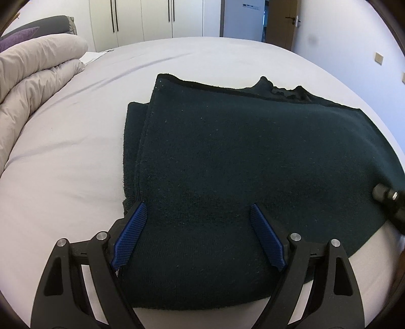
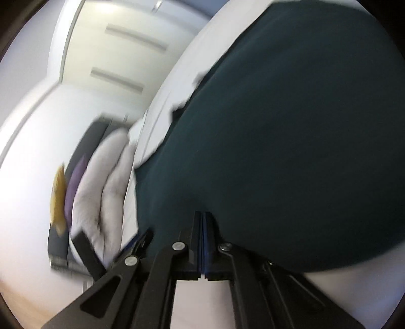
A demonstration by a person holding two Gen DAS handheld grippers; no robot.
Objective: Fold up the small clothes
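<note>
A dark green knit garment (image 1: 240,164) lies folded in layers on the white bed (image 1: 76,151). My left gripper (image 1: 198,210) is open, its blue pads (image 1: 131,235) resting over the garment's near left part, nothing between them gripped. My right gripper (image 2: 203,215) is shut, its pads pressed together at the garment's (image 2: 291,139) near edge; whether cloth is pinched between them is hidden. The right wrist view is tilted and blurred. A part of the right gripper shows at the right edge of the left wrist view (image 1: 387,196).
A rolled beige duvet (image 1: 33,76) and purple and grey pillows (image 1: 22,35) lie at the bed's far left. White wardrobes (image 1: 152,17) and a door (image 1: 286,22) stand beyond the bed. A yellow cushion (image 2: 58,197) shows in the right wrist view.
</note>
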